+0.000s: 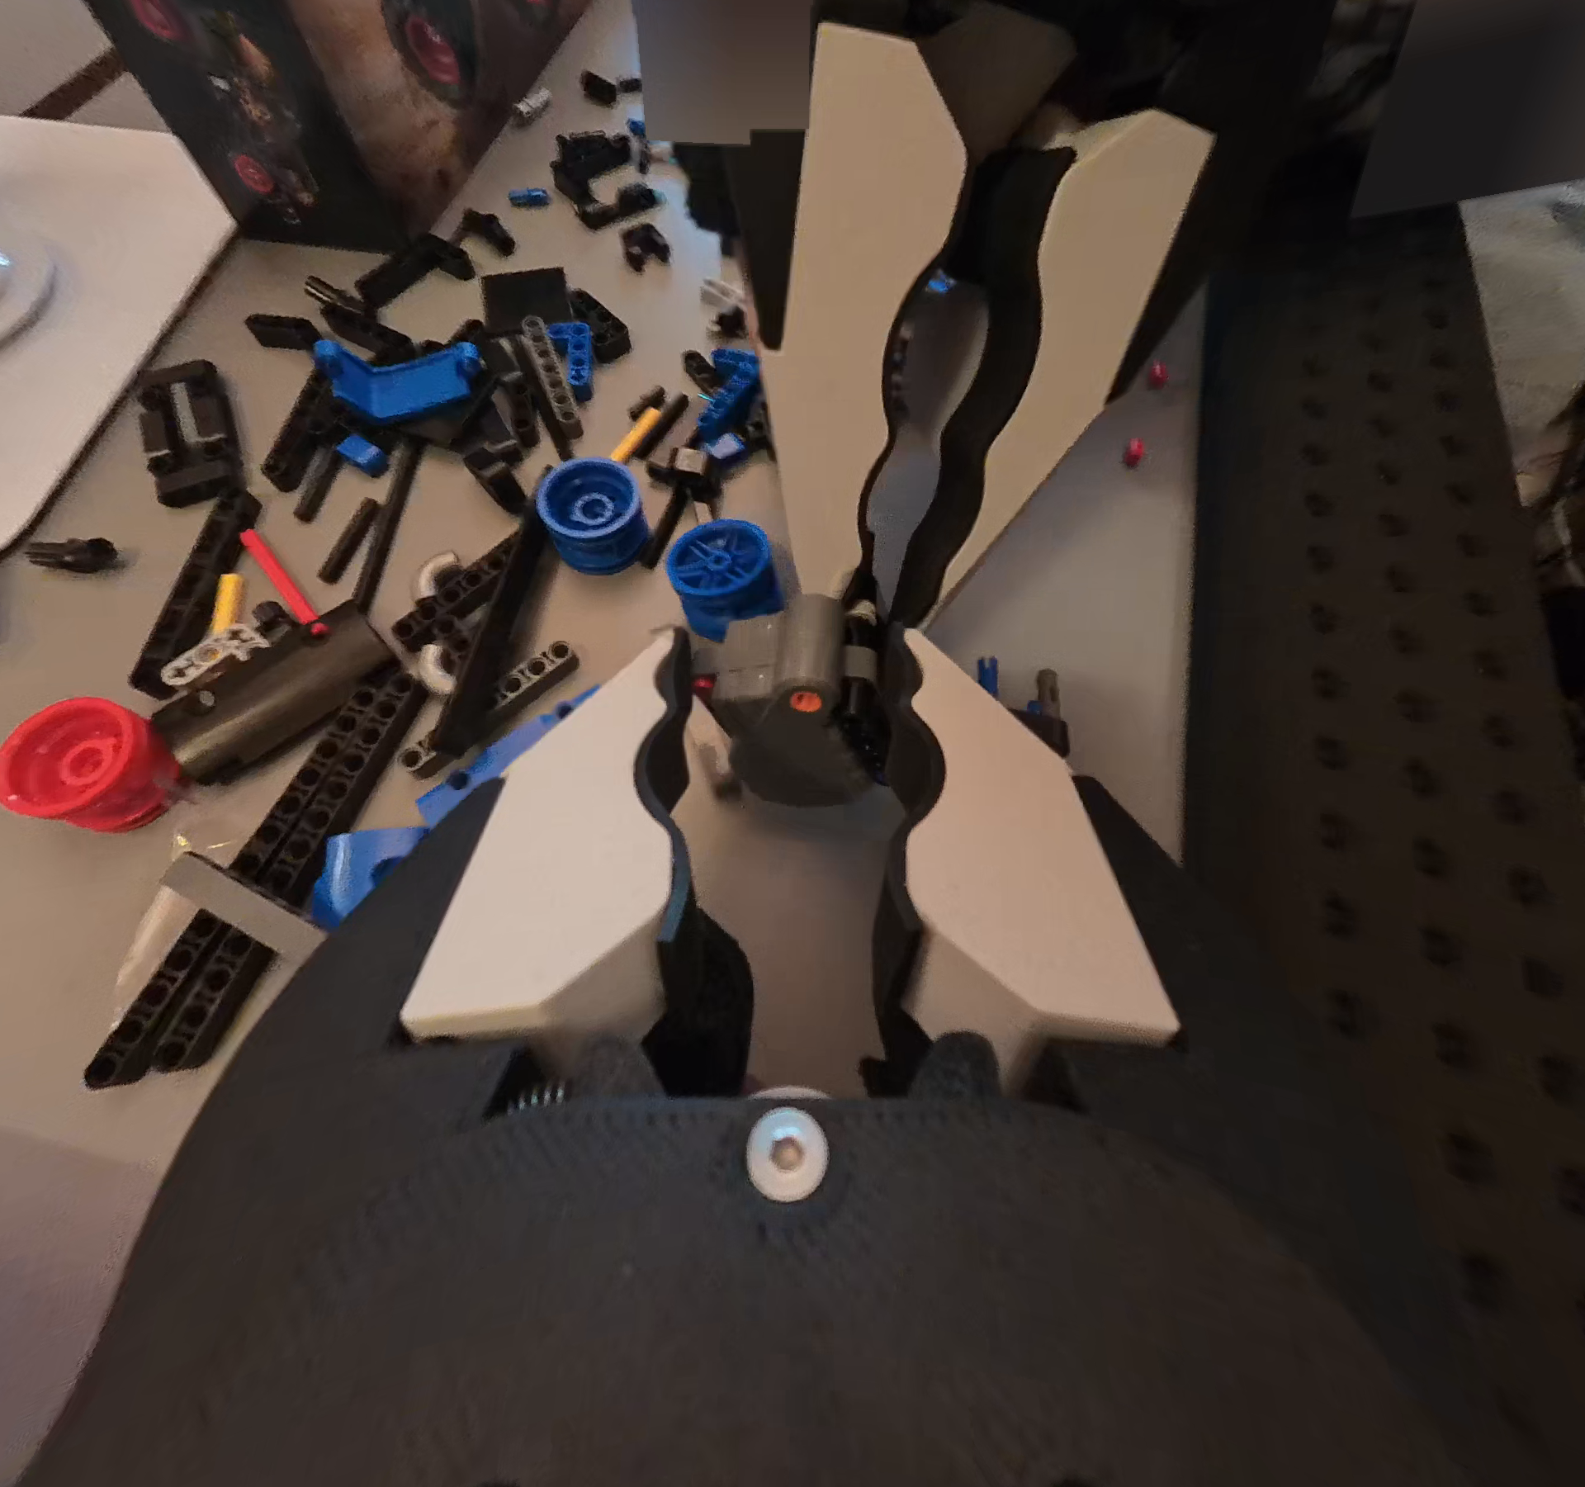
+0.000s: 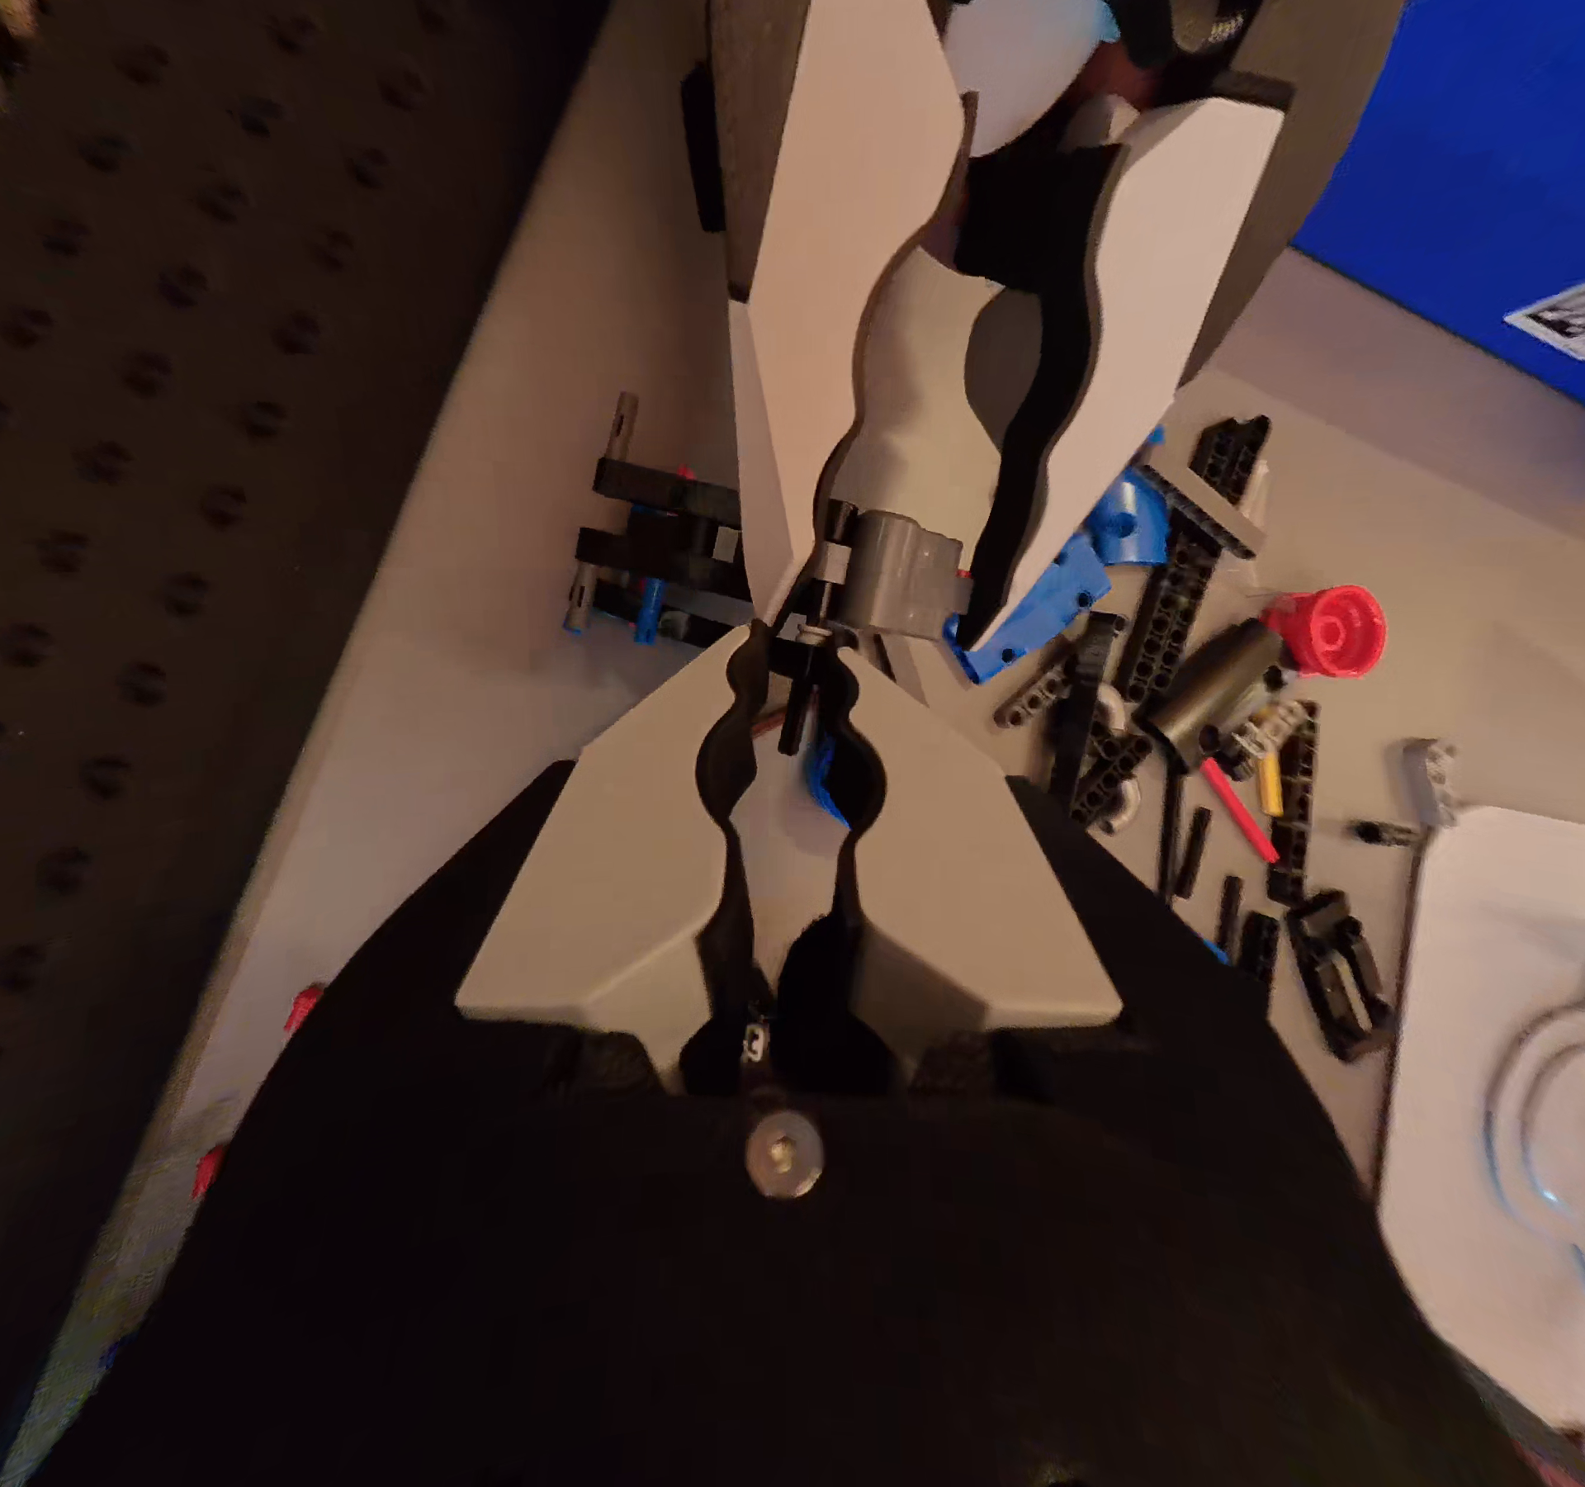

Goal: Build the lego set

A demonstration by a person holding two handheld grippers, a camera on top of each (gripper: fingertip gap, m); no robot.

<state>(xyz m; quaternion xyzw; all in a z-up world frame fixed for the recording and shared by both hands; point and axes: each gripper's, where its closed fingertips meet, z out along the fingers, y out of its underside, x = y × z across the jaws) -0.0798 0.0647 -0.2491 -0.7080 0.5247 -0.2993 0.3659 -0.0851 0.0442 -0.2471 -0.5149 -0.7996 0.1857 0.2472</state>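
The grey motor (image 1: 785, 704) hangs above the table (image 1: 1055, 588), held in the left gripper (image 1: 789, 674), jaws wide around it. The right gripper (image 2: 793, 657), jaws narrow, pinches the black pin (image 2: 798, 708) at its end. Loose bricks (image 1: 412, 434) lie at nine o'clock in the left wrist view.

The motor block (image 1: 785, 704) is sitting between the tips of the left gripper (image 1: 787, 678), with the right gripper (image 1: 875, 588) meeting it from the far side. Loose pieces are lying scattered over the tabletop (image 1: 1081, 588) to the left of both. Two wheel hubs (image 1: 592, 512) are resting side by side just left of the motor block, and a third hub (image 1: 81, 764) is lying at the near left beside a long beam (image 1: 283, 828). The set's box (image 1: 283, 65) is standing behind the scatter. A studded mat (image 1: 1372, 759) is running along the tabletop's right edge.
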